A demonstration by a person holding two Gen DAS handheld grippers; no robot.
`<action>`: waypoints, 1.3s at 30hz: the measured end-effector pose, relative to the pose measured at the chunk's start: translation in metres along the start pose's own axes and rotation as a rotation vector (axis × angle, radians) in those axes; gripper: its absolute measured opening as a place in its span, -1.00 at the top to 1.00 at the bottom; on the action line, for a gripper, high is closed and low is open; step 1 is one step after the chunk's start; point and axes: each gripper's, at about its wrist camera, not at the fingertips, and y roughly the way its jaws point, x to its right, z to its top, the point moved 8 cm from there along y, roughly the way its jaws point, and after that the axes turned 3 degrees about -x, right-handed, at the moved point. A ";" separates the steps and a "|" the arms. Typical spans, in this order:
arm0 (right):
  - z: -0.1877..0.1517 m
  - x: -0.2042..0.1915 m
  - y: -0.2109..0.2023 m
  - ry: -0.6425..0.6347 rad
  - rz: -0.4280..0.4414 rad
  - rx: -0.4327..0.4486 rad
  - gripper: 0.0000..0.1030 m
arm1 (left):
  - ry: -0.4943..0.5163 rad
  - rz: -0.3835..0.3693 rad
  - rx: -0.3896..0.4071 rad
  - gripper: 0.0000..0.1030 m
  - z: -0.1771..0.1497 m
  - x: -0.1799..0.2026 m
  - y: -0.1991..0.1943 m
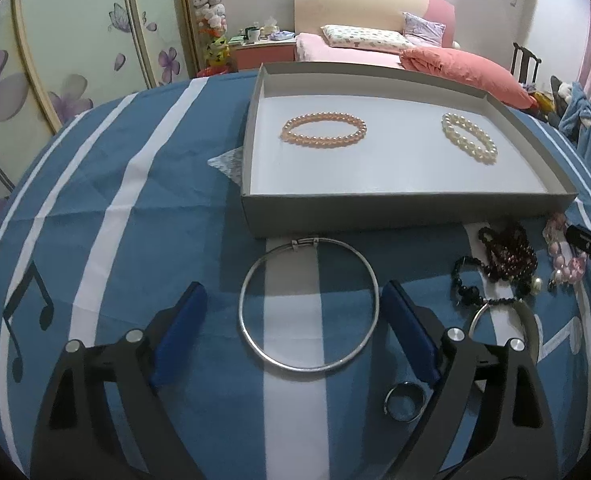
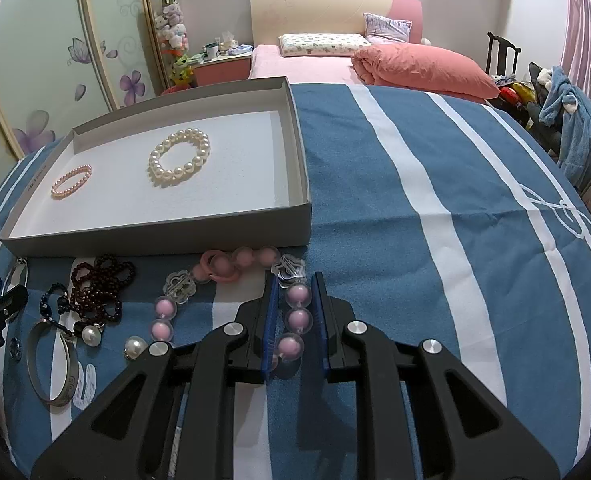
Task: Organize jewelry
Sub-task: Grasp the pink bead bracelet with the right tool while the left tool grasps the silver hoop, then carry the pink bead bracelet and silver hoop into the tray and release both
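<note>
A grey cardboard tray (image 1: 407, 210) (image 2: 167, 236) holds a pink pearl bracelet (image 1: 323, 129) (image 2: 71, 181) and a white pearl bracelet (image 1: 469, 137) (image 2: 180, 156). My left gripper (image 1: 293, 296) is open, its blue fingers on either side of a large silver hoop (image 1: 309, 304) lying on the cloth. My right gripper (image 2: 293, 280) is shut on a pink bead bracelet (image 2: 297, 320) with clear flower pieces; the beads sit between the pads. The bracelet also shows in the left wrist view (image 1: 563, 256).
On the blue striped cloth lie a dark red bead strand (image 2: 99, 288) (image 1: 509, 254), black beads (image 1: 467, 284), a silver bangle (image 2: 51, 364), a small dark ring (image 1: 405, 402) and loose pearls (image 2: 133, 346). A bed stands behind.
</note>
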 end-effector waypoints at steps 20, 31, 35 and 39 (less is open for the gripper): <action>0.000 0.002 -0.001 0.017 0.015 0.002 0.67 | 0.010 -0.018 0.020 -0.33 0.003 0.003 -0.001; 0.003 0.004 -0.030 0.089 0.112 0.076 0.73 | -0.028 -0.015 0.031 -0.32 -0.005 -0.009 -0.008; 0.006 -0.004 -0.044 0.094 0.154 0.119 0.73 | -0.041 -0.014 0.059 -0.32 -0.007 -0.014 -0.016; 0.008 -0.012 -0.056 0.092 0.197 0.154 0.73 | -0.051 -0.011 0.111 -0.32 -0.005 -0.019 -0.029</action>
